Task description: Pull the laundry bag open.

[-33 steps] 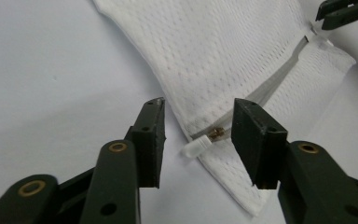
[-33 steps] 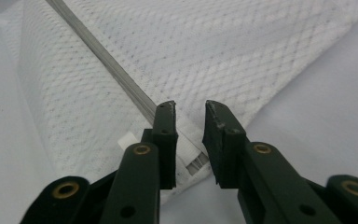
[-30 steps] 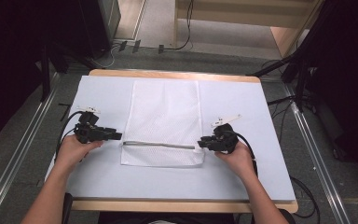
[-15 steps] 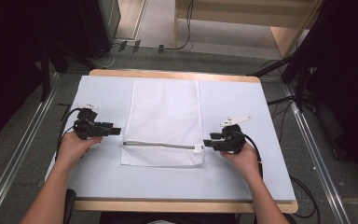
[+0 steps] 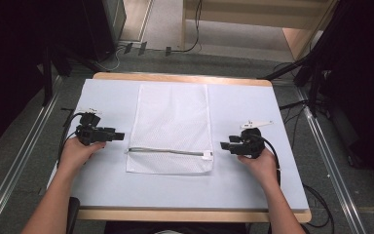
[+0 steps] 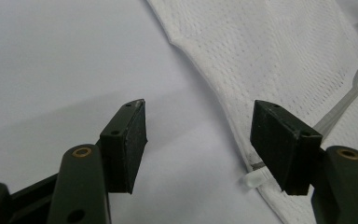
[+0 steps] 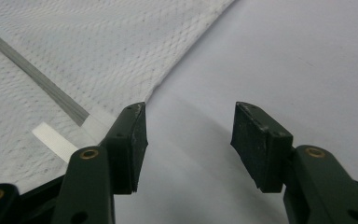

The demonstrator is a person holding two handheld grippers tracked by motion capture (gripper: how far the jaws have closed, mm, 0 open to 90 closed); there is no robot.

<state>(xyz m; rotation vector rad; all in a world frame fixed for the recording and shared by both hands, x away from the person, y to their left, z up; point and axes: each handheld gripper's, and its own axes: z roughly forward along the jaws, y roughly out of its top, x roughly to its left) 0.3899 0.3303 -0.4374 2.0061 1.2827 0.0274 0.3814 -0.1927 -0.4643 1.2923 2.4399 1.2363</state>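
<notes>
A white mesh laundry bag (image 5: 173,122) lies flat on the middle of the table, its grey zipper (image 5: 168,151) running across near the front edge. My left gripper (image 5: 119,136) sits just off the bag's left side with its jaws open, and they have just been opening. In the left gripper view the gripper (image 6: 200,135) holds nothing, and the bag's edge (image 6: 270,56) passes by its right jaw. My right gripper (image 5: 222,145) sits just right of the zipper's white pull tab (image 5: 206,155). Its jaws (image 7: 189,140) have also just been opening, with bare table between them and the mesh bag (image 7: 98,46) to their left.
The table (image 5: 253,190) has a pale cover and a wooden front edge. Metal rails (image 5: 19,180) run along the floor on both sides. Cables (image 5: 126,48) lie on the floor behind the table, and a wooden frame (image 5: 292,34) stands at the back right.
Both grippers have let go at the zipper's ends and opened. The right hand has drawn away to the right; the left gripper has backed a little off the bag's left edge.
</notes>
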